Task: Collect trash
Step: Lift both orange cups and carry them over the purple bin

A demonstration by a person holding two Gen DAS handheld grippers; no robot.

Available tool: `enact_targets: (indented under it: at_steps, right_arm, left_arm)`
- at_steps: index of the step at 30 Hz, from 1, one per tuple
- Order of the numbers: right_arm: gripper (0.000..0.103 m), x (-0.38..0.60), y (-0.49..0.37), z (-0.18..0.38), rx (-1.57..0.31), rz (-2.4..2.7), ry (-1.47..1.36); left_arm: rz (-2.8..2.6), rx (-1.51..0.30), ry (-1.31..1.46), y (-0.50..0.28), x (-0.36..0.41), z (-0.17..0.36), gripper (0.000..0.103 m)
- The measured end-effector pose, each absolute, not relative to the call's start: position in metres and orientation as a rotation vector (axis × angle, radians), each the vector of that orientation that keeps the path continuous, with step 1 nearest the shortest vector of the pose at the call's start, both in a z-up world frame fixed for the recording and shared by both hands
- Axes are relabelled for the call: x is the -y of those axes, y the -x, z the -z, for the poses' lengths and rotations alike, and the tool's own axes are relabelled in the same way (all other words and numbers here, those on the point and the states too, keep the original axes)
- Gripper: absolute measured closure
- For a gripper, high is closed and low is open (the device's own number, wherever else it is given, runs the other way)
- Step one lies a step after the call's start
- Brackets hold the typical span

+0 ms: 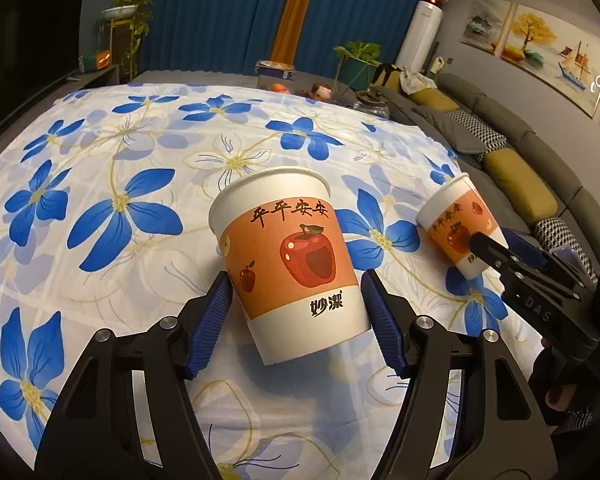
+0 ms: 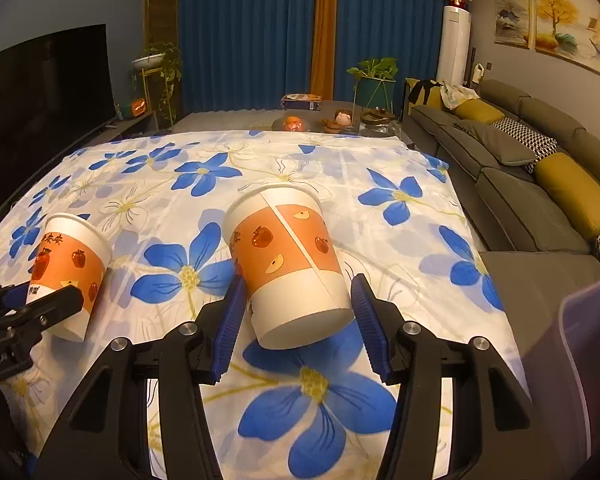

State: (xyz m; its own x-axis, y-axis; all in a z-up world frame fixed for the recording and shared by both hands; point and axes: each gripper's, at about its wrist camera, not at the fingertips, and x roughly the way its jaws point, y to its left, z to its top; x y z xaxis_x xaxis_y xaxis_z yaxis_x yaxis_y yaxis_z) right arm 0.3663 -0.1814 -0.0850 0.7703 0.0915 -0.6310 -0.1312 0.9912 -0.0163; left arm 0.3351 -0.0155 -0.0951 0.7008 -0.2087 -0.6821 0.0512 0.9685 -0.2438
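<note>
Two white paper cups with an orange apple band stand on the flowered tablecloth. My left gripper is open around the lower part of the left cup, its blue pads on either side with small gaps. That cup also shows in the right wrist view, partly behind the left gripper. My right gripper is open around the base of the right cup, pads close beside it. The right cup also shows in the left wrist view.
The tablecloth covers the table, its right edge beside a grey sofa with yellow cushions. A translucent purple bin sits at the right. A low table with a jar and small items lies beyond the far edge.
</note>
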Motion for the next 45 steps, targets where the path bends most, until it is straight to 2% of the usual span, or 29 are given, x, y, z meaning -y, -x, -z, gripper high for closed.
enact_targets:
  at_steps: [32, 39, 45]
  right_arm:
    - [0.052, 0.227, -0.221, 0.069, -0.662, -0.146, -0.074]
    - [0.052, 0.23, -0.215, 0.085, -0.728, -0.172, -0.072]
    - [0.043, 0.225, -0.225, 0.089, -0.755, -0.187, -0.059]
  left_arm:
    - [0.273, -0.717, 0.161, -0.233, 0.051, 0.068, 0.038]
    - [0.283, -0.715, 0.157, -0.223, 0.055, 0.069, 0.038]
    - [0.28, -0.725, 0.152, -0.22, 0.055, 0.073, 0.038]
